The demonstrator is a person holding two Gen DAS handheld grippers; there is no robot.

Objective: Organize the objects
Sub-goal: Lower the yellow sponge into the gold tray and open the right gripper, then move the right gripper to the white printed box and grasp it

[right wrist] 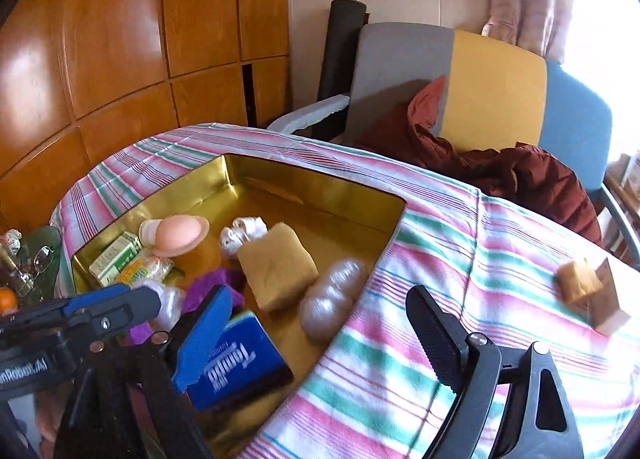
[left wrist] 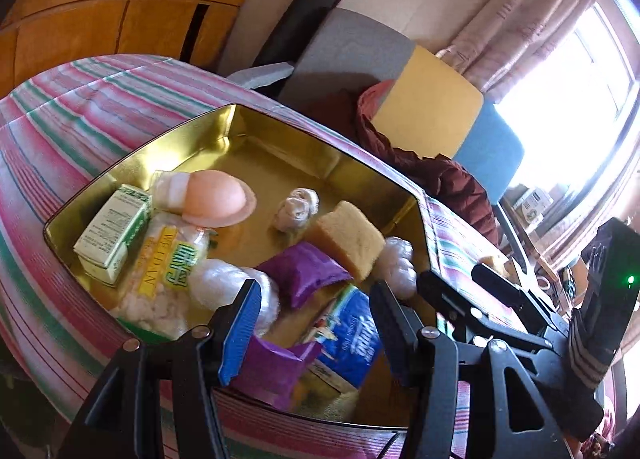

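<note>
Right wrist view: right gripper point(right wrist: 320, 335) gapes empty beside the gold metal tin point(right wrist: 312, 183); next, fetch the tan sponge block point(right wrist: 578, 279).

I get hard daylight from the window point(left wrist: 580, 71), blown out white at right; fisheye bends the edges, and the gold tin point(right wrist: 320, 183) glares.

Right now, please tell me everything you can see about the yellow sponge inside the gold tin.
The yellow sponge is a thick rectangular block, porous and soft-looking, dull yellow with a paler top face. It lies tilted on the floor of the gold tin, near the tin's right wall. A clear plastic-wrapped white bundle lies beside it, a purple packet sits at its lower corner, and a crumpled white wad is just behind. No gripper touches it.
</note>
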